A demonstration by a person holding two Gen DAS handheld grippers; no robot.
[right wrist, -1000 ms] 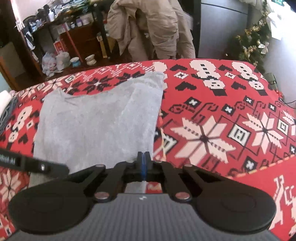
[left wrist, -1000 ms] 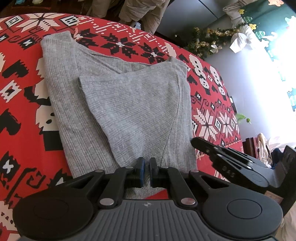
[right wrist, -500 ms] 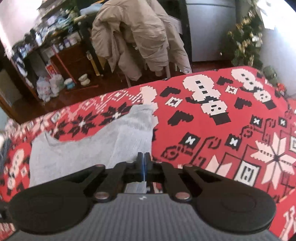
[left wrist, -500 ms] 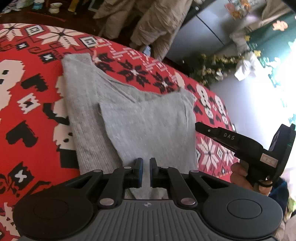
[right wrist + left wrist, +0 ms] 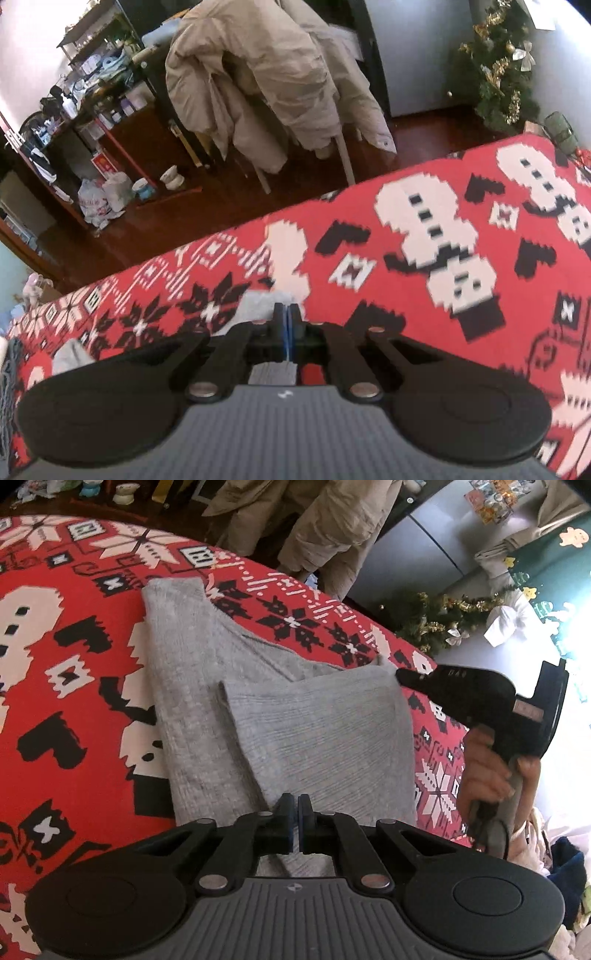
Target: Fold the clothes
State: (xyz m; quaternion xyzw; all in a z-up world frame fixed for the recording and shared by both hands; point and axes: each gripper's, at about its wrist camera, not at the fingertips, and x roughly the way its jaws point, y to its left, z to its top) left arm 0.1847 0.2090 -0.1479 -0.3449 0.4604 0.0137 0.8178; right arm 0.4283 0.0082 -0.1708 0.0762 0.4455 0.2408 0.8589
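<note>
Your left gripper [image 5: 295, 818] hovers over the near end of the grey sweater [image 5: 295, 731], jaws nearly closed on nothing; the sweater lies partly folded across the red patterned cover [image 5: 66, 701]; your right gripper [image 5: 284, 321], jaws shut and empty, points at the sweater's far corner.

Grey ribbed knit sweater [image 5: 207, 709] lies flat on red patterned cloth, partly folded: one triangular flap [image 5: 325, 738] doubled over body toward 3 o'clock, long edge at 9 o'clock.
</note>
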